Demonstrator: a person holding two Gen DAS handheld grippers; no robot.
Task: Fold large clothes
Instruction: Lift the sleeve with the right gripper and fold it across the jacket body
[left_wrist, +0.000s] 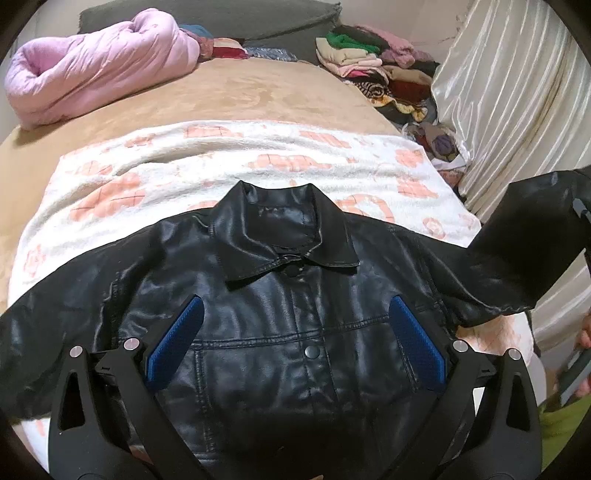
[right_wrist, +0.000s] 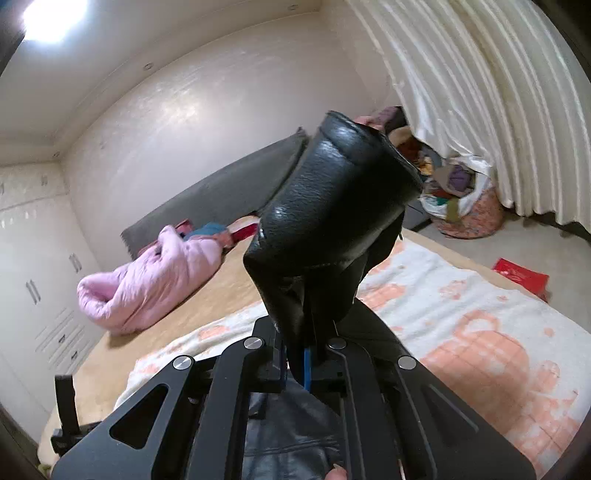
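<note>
A black leather jacket (left_wrist: 280, 332) lies front-up on a white blanket with peach-orange patterns (left_wrist: 221, 155), its collar (left_wrist: 288, 236) pointing away toward the head of the bed and its snap buttons closed down the middle. One sleeve stretches out flat to the left of the left wrist view, while the other sleeve (left_wrist: 532, 236) rises off the blanket at the right edge of that view. The right gripper (right_wrist: 304, 363) is clamped on that raised sleeve (right_wrist: 332, 221): its black fingers are pressed together with only a sliver of blue pad showing, and the cuff end stands up and curls over above them. The left gripper (left_wrist: 295, 343) hovers over the chest of the jacket with its jaws spread wide, the blue pads (left_wrist: 173, 339) standing apart on either side of the button placket and nothing between them. The patterned blanket sits on a tan bedspread (left_wrist: 229, 96). Farther back, a rolled pink quilt (left_wrist: 99, 62) rests near a dark grey headboard (left_wrist: 221, 14). A pile of folded and loose clothes (left_wrist: 373, 66) occupies the far right corner of the bed, beside a cream satin curtain (left_wrist: 517, 110). A red item (right_wrist: 521, 277) lies on the floor past the bed's edge.
</note>
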